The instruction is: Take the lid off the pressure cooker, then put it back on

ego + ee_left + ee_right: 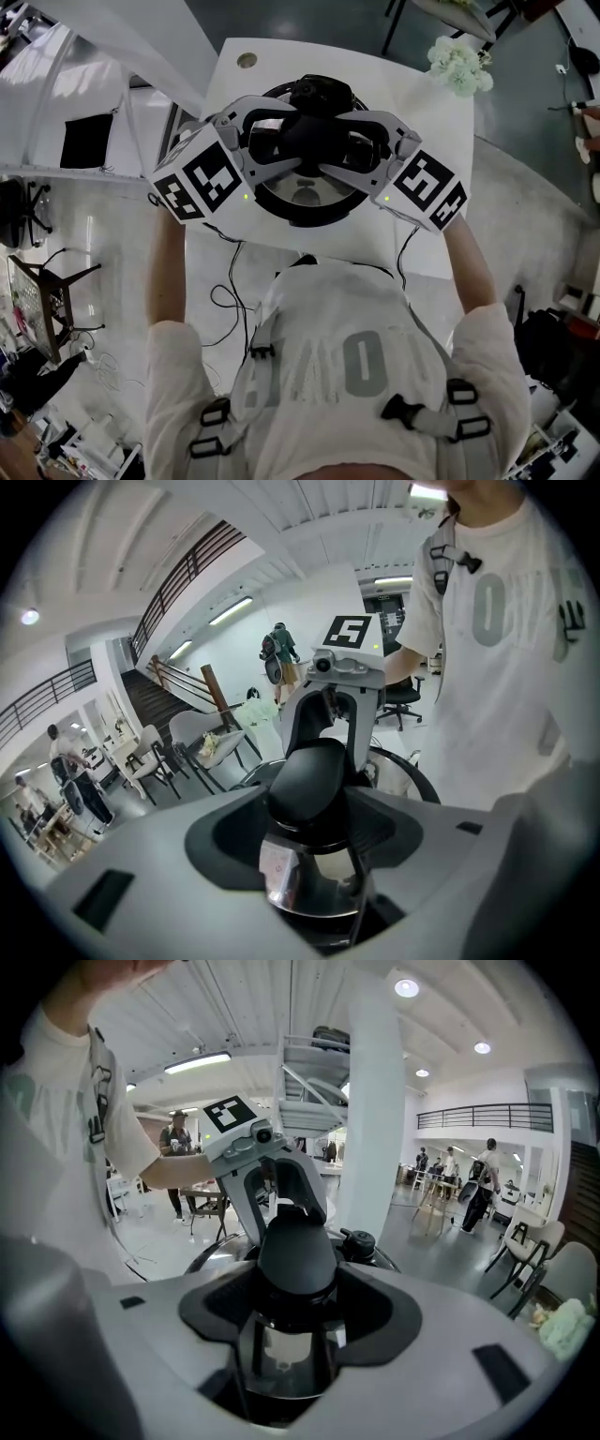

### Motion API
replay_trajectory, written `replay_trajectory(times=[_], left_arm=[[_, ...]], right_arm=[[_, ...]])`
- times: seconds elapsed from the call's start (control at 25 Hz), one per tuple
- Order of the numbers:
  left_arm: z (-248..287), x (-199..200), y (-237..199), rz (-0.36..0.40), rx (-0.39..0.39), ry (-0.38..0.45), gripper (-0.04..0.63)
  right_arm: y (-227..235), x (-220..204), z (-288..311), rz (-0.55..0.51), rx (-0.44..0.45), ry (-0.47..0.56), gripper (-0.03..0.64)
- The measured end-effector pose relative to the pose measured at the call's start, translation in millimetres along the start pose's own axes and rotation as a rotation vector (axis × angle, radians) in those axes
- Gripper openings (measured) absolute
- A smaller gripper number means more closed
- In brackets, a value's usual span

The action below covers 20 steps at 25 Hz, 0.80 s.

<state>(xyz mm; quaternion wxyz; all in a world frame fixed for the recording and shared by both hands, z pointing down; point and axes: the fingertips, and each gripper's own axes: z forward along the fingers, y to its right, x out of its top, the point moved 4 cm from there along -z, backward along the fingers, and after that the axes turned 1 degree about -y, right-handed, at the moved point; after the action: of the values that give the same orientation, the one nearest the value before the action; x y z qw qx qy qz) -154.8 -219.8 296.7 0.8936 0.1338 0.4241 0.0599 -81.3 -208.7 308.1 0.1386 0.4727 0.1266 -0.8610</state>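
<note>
On the worktop [441, 239] sits the cooker [330, 214], lid [305, 192] seemingly on. Left claw [309, 817] and right claw [292, 1288] both clench the lid's handle [319, 141] from opposite sides. Keep grips firm and level, twist together, then lift straight.

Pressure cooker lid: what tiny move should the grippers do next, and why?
Probably lift both evenly, straight up: the left gripper and right gripper each clamp the black handle from opposite sides, and the lid looks seated on the cooker.
</note>
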Motion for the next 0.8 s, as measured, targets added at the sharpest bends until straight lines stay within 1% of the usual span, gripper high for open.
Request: replay_trajectory(times=[0.08,0.2,0.36,0.44,0.52,0.64,0.72,0.8], left_arm=[[-0.6,-1.3,0.6,0.001,0.008,0.012,0.250],[-2.1,-3.9,-0.8,-0.029,-0.001,0.041,0.250],[-3.5,-4.3,2.1,-0.028,-0.009,0.031,0.250],[-2.6,-7.2,0.5,-0.065,-0.030,0.055,0.250],[0.4,-13.3,2.1,-0.136,-0.056,0.080,0.250],[5.5,-26.2,3.0,-0.229,-0.049,0.089,0.244],[5.4,-29.1,3.3,-0.244,-0.032,0.096,0.242],[4.4,-29.9,3.8,-0.239,-0.024,0.093,0.242]], right_arm=[[0.7,-0.4,0.7,-0.008,0.005,-0.007,0.272],[0.2,1.1,2.5,-0.002,-0.001,-0.010,0.273],[-4.6,0.3,2.0,-0.001,-0.031,-0.024,0.272],[-4.9,0.1,2.0,-0.005,-0.042,-0.041,0.272],[-8.9,-3.5,2.0,-0.025,-0.060,-0.060,0.270],[-8.3,-10.9,4.3,-0.018,-0.041,-0.042,0.268],[-6.6,-11.2,4.9,0.000,-0.018,-0.006,0.270],[-6.9,-10.8,6.3,0.000,-0.016,0.010,0.272]])
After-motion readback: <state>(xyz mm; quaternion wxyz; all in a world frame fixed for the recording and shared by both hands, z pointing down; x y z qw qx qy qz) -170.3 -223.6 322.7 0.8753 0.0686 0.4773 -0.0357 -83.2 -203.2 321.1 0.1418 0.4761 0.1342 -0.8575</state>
